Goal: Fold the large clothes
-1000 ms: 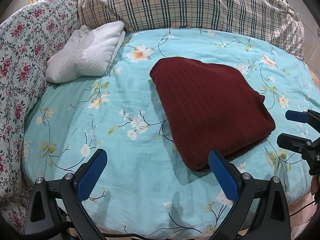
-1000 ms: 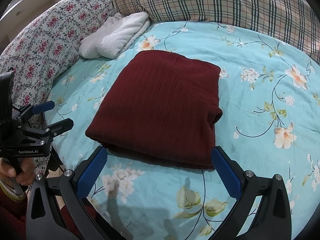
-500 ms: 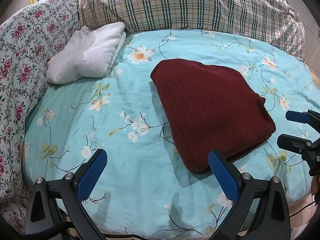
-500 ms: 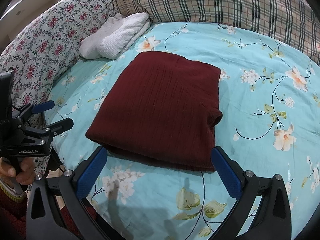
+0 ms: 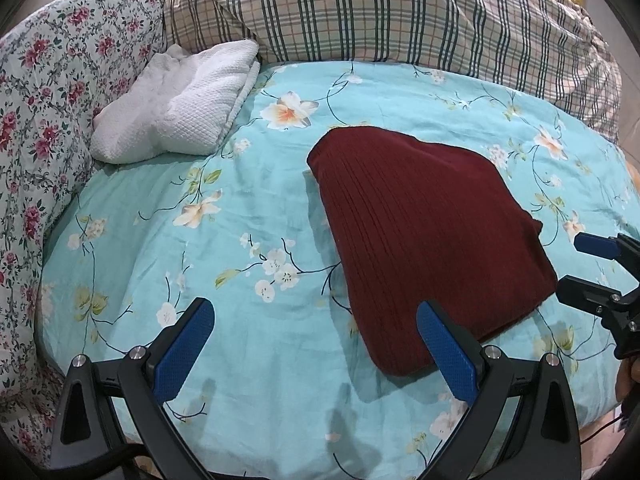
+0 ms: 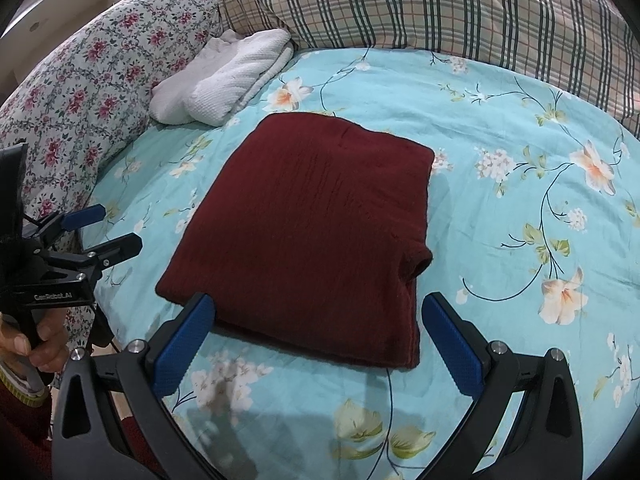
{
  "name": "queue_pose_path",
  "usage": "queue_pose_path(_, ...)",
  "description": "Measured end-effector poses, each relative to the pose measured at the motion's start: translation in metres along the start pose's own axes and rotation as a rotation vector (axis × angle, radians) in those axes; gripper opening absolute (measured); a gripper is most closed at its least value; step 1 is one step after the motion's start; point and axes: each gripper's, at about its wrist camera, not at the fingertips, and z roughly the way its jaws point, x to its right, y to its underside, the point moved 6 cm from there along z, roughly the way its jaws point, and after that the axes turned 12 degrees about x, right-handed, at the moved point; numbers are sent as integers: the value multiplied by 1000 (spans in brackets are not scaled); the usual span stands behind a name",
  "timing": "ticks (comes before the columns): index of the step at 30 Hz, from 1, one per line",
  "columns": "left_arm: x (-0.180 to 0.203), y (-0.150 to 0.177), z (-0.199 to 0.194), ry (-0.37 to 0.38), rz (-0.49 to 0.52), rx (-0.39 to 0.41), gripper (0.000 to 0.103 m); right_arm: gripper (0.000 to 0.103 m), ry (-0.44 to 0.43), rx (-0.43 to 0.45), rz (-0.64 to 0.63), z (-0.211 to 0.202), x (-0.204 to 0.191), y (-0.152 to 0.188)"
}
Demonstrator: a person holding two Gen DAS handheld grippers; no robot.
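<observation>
The dark red sweater lies folded into a compact rectangle mid-bed, both the left gripper and right gripper empty with fingers wide, so folding looks finished and only a final tidy or withdrawal seems called for.

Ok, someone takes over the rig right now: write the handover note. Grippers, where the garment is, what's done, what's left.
Left gripper: open, empty, off the near left corner of the sweater.
Right gripper: open, empty, at the sweater's near edge.
Dark red sweater: lies in a compact folded rectangle on the turquoise floral bedspread; one cuff pokes out on the right side.
Done: folding appears finished.
Left: perhaps tuck that cuff in. A folded white towel sits by the pillows.
</observation>
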Motion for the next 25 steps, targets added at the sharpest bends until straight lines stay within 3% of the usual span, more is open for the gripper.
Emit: queue_pose_path(25,8,-8,10,-6,-25,1,102,103,-4,-2,38,16,14,-5)
